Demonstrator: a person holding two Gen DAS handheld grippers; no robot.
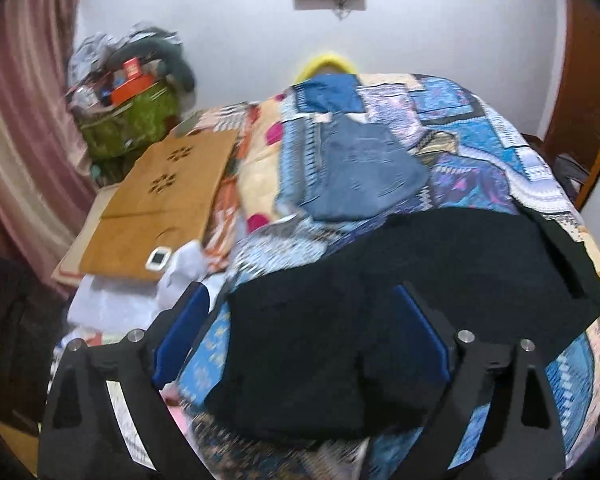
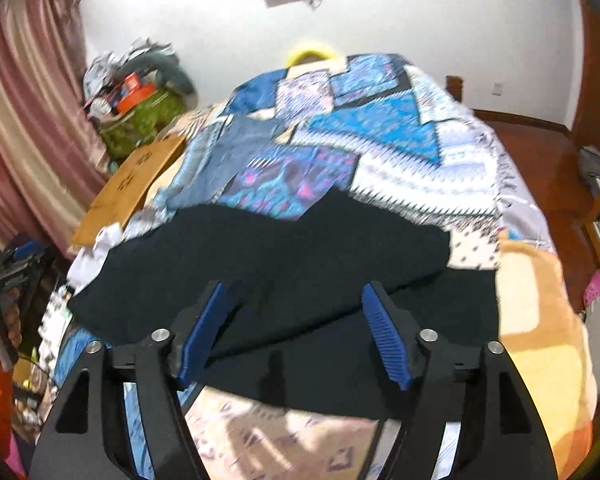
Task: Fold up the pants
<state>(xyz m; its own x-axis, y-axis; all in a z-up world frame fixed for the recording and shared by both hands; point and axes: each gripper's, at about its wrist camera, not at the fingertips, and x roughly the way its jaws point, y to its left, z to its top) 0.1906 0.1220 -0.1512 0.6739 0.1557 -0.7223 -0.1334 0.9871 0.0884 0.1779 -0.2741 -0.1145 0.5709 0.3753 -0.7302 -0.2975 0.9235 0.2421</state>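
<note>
Both grippers: the left gripper (image 1: 300,328) and the right gripper (image 2: 296,332) hang above the near edge of the bed, jaws spread wide apart, nothing between the blue pads.
Pants: the black pants (image 1: 400,280) lie spread on the patterned quilt (image 1: 480,148), directly ahead of and beneath both sets of jaws.
Long axis: it seems to run across the views, left to right, so the garment lies broadside to both grippers; motion blur makes waistband and leg ends hard to tell apart.
Layers: in the right wrist view the black pants (image 2: 300,248) show an upper layer lying over a lower one near the front edge, which suggests one fold may already be in; that is a judgement.
Nearer hand: neither clearly; each gripper sits over its own end of the cloth, left over the left part, right over the right.
Coming move: likely each gripper drops to pinch the near edge and carries it away toward the far edge.
Also on the bed: folded blue jeans (image 1: 364,168) beyond the pants, well apart; a wooden lap desk (image 1: 160,200) to the left.
</note>
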